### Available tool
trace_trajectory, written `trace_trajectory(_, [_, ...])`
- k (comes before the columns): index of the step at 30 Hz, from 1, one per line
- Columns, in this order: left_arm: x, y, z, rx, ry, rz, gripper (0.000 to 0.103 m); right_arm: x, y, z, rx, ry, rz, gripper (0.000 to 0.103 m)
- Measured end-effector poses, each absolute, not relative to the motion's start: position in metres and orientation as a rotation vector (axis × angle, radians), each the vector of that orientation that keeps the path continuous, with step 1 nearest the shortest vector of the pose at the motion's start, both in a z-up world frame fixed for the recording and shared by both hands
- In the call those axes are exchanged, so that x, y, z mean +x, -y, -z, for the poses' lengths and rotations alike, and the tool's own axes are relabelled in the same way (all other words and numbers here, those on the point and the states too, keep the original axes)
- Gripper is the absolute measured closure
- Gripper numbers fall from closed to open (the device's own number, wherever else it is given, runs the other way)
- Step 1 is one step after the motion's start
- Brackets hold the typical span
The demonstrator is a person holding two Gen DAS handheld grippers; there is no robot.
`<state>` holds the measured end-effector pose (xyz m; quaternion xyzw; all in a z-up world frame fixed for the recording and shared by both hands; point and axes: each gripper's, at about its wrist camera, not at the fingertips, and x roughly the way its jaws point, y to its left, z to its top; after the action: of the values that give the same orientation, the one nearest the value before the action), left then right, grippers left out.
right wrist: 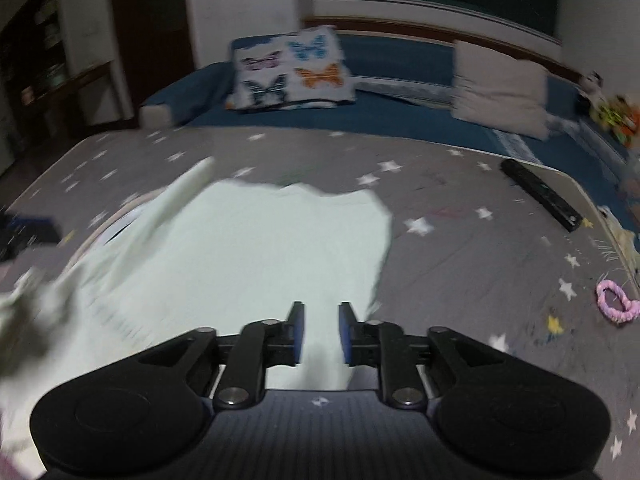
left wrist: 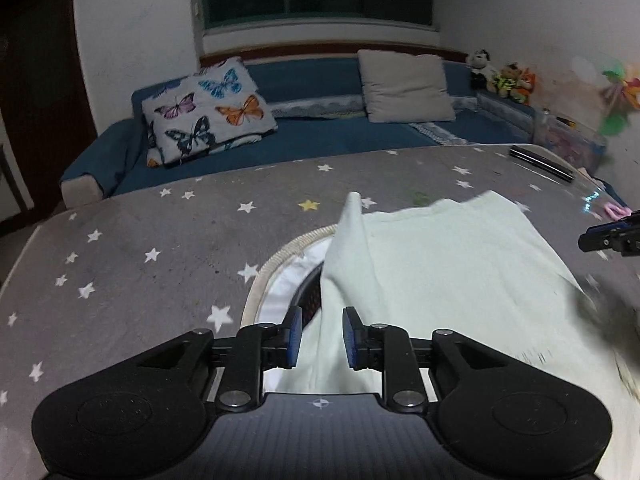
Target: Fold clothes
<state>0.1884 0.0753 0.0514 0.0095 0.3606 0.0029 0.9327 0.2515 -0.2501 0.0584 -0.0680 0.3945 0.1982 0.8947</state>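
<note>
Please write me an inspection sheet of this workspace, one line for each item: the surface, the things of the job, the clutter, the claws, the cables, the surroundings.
Surface: grey star-print cover on the table, lightly soiled.
Job's things: pale green garment lies spread out, its left edge raised in a fold; it partly covers a round rope-rimmed mat.
Clutter: black remote near the far right edge; pink hair tie at the right.
Claws: left claw open, cloth lying between the jaws; right claw open over the garment's near edge.
Cables: nothing seen.
Surroundings: blue sofa with butterfly pillow, beige cushion, plush toys; dark window behind.
</note>
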Motion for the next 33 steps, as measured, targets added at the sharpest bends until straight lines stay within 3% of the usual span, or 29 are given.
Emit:
trace_trajectory(3, [0.207, -0.077, -0.046, 0.009, -0.755, -0.019, 0.069, 0.292, 0.249, -0.046, -0.13, -0.829, -0.364, 0.083])
trace_trajectory(7, [0.23, -0.079, -0.043, -0.002, -0.767, -0.021, 0.067, 0.336, 0.246, -0.028, -0.105, -0.862, -0.338, 0.083])
trace_trajectory(9, [0.239, -0.078, -0.041, -0.006, -0.766, -0.01, 0.061, 0.35, 0.244, -0.019, -0.091, -0.871, -0.331, 0.082])
trace_trajectory(12, [0.252, -0.071, -0.036, -0.001, -0.769, 0.005, 0.058, 0.369, 0.241, -0.007, -0.075, -0.879, -0.317, 0.074])
trace_trajectory(17, [0.277, -0.06, -0.025, 0.01, -0.777, 0.014, 0.054, 0.378, 0.241, 0.004, -0.046, -0.881, -0.323, 0.075])
trace_trajectory(18, [0.282, -0.058, -0.022, 0.005, -0.779, 0.016, 0.055, 0.377, 0.24, 0.004, -0.057, -0.873, -0.327, 0.078])
trace_trajectory(19, [0.285, -0.056, -0.019, 0.004, -0.781, 0.02, 0.056, 0.376, 0.239, 0.004, -0.068, -0.864, -0.33, 0.095])
trace_trajectory(20, [0.289, -0.054, -0.016, 0.002, -0.783, 0.024, 0.058, 0.375, 0.238, 0.003, -0.075, -0.857, -0.334, 0.099])
trace_trajectory(23, [0.295, -0.048, -0.011, -0.01, -0.789, 0.055, 0.092, 0.368, 0.238, -0.003, -0.09, -0.831, -0.346, 0.099])
trace_trajectory(33, [0.268, -0.007, -0.015, 0.044, -0.756, 0.33, 0.088, 0.368, 0.244, -0.001, -0.102, -0.835, -0.344, 0.099])
